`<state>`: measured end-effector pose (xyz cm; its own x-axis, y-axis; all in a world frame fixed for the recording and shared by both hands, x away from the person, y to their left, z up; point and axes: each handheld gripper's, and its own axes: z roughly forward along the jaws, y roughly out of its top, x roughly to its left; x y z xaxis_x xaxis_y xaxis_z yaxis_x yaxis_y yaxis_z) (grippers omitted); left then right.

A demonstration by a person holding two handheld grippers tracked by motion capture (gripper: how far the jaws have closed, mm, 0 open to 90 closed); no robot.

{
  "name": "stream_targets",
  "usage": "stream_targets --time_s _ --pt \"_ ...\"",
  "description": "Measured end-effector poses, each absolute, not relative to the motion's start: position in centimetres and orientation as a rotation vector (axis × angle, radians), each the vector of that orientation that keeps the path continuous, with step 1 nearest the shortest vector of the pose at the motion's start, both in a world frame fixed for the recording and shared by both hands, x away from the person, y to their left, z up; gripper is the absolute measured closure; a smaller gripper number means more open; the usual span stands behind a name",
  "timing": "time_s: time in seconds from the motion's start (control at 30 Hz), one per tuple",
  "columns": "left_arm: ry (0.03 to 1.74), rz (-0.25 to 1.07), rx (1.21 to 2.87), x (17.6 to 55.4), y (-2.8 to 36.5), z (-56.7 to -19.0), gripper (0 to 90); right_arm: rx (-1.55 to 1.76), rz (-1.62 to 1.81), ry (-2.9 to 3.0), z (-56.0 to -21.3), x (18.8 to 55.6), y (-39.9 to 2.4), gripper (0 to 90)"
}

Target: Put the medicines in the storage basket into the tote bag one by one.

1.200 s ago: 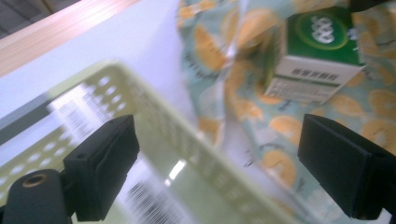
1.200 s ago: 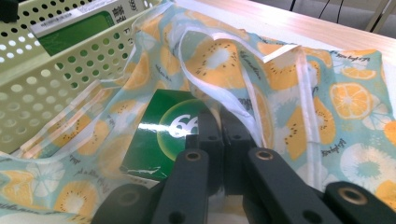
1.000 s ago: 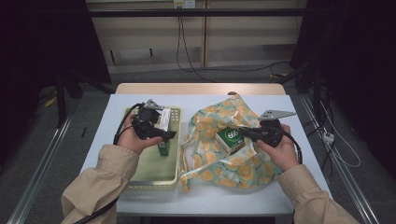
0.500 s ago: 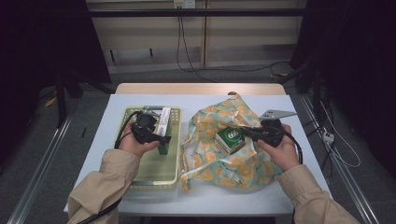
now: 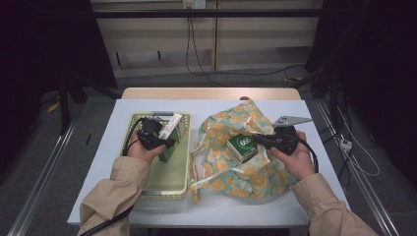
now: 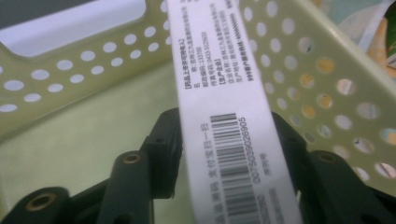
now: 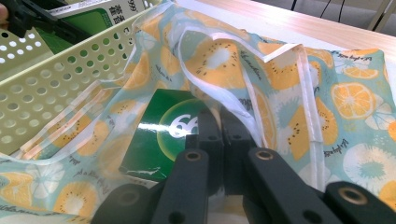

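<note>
Left gripper (image 5: 164, 140) is over the basket (image 5: 183, 162), its fingers (image 6: 163, 140) clamped on a flat box (image 5: 171, 129) and holding it up above the basket floor. In the left gripper view the box's white edge runs between the fingers: a barcode, the digits 0075039026905 beside it, and small Chinese print too blurred to read. Around it stand the basket's pale green perforated walls.

Right of the basket, touching its side, lies the bag (image 5: 246, 172), blue-green with orange and kiwi slices, spread on the table (image 5: 206, 209). On the bag sits a small green carton (image 5: 241, 146) with a white round mark; the high view suggests "666", too small to be sure. The right gripper view shows only "66" on it before the fingers cover the rest.

Right gripper (image 5: 259, 141) is at that carton, its fingers (image 7: 211, 135) pressed together; a white bag strap runs down to them, but whether they pinch it, I can't tell. The same view shows the held box top left, green-faced with a white edge marked "999" and Chinese characters.
</note>
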<state>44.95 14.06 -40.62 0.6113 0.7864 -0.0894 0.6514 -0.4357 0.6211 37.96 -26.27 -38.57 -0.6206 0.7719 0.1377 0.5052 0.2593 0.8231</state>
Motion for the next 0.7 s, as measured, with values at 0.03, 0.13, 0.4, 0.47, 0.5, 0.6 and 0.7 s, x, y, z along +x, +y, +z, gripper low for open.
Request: stream_targets --time_s 0.03,0.13,0.4,0.47,0.5,0.6,0.7 --pt "1.131 0.272 2.204 45.0 14.0 -40.8 58.8 1.179 1.294 2.244 -38.6 38.0 -26.3 88.9" --pt "1.163 0.297 2.184 45.0 13.9 -40.7 63.2 1.178 1.296 2.242 -38.7 38.0 -26.3 88.9" --pt "1.143 0.23 2.139 44.4 15.4 -39.4 65.1 1.189 1.298 2.235 -38.8 38.0 -26.6 88.9" --pt "1.112 0.226 2.16 44.1 15.8 -38.5 65.1 1.189 1.3 2.233 -38.8 38.0 -26.7 88.9" --pt "1.107 0.228 2.159 43.9 15.9 -38.1 65.2 1.192 1.298 2.232 -38.8 38.0 -26.7 88.9" --pt "1.073 0.22 2.179 43.4 16.4 -36.8 65.2 1.198 1.296 2.23 -38.8 38.0 -26.7 88.9" --pt "1.037 0.215 2.185 42.9 17.0 -35.3 65.3 1.194 1.294 2.23 -38.8 38.0 -26.7 88.9"
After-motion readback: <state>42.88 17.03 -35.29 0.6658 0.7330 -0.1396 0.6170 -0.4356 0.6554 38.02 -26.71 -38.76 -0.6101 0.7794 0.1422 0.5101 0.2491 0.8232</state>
